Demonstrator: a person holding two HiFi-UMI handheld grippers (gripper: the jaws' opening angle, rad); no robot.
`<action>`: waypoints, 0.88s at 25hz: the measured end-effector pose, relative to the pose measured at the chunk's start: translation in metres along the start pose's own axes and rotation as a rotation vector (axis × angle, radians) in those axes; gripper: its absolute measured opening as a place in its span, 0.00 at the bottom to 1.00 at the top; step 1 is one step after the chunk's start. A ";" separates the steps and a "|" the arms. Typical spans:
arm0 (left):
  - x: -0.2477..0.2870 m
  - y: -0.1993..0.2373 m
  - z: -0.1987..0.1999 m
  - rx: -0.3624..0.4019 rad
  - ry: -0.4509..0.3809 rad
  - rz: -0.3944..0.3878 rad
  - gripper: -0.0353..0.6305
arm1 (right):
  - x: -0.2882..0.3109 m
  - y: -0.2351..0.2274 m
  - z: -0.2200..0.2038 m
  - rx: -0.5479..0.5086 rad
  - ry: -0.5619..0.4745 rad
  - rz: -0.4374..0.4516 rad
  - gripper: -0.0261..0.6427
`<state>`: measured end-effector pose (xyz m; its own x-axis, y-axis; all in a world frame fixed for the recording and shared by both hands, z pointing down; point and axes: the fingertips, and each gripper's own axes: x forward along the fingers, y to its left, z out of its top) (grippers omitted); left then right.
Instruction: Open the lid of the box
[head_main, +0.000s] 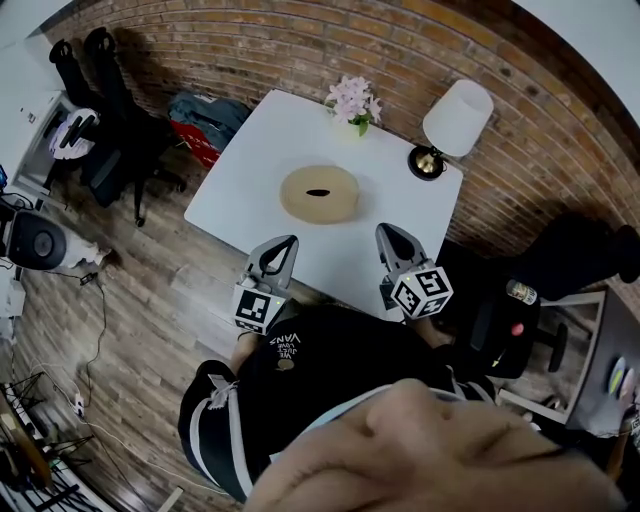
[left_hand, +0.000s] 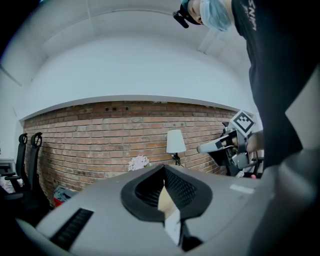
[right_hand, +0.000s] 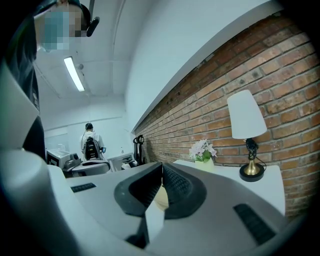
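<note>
White counter (head_main: 250, 170) by a brick wall (head_main: 300, 50) carries a round box (head_main: 320, 194), flowers (head_main: 354, 100) and a lamp (head_main: 455, 120); left gripper (head_main: 288, 242) and right gripper (head_main: 386, 234) are closed, empty.

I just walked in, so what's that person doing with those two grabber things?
A person holds the left gripper and right gripper over the near edge of the white table, fingers shut, gripping nothing. The round tan box sits in the middle with its lid on, untouched. A lamp and flowers stand behind it.
</note>
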<state>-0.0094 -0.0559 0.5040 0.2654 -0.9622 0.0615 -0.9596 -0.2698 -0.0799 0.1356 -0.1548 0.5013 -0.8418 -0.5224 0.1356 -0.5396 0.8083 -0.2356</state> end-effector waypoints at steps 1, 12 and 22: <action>0.001 0.002 -0.001 -0.001 0.001 -0.005 0.07 | 0.001 0.000 0.000 0.002 0.000 -0.005 0.04; 0.027 0.057 -0.017 -0.003 0.026 -0.127 0.07 | 0.036 0.009 -0.003 0.017 0.008 -0.112 0.04; 0.053 0.116 -0.046 0.049 0.056 -0.210 0.07 | 0.096 0.007 -0.006 -0.056 0.035 -0.162 0.04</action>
<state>-0.1112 -0.1361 0.5440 0.4523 -0.8814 0.1366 -0.8776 -0.4671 -0.1079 0.0506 -0.1977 0.5189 -0.7433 -0.6379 0.2014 -0.6672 0.7287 -0.1543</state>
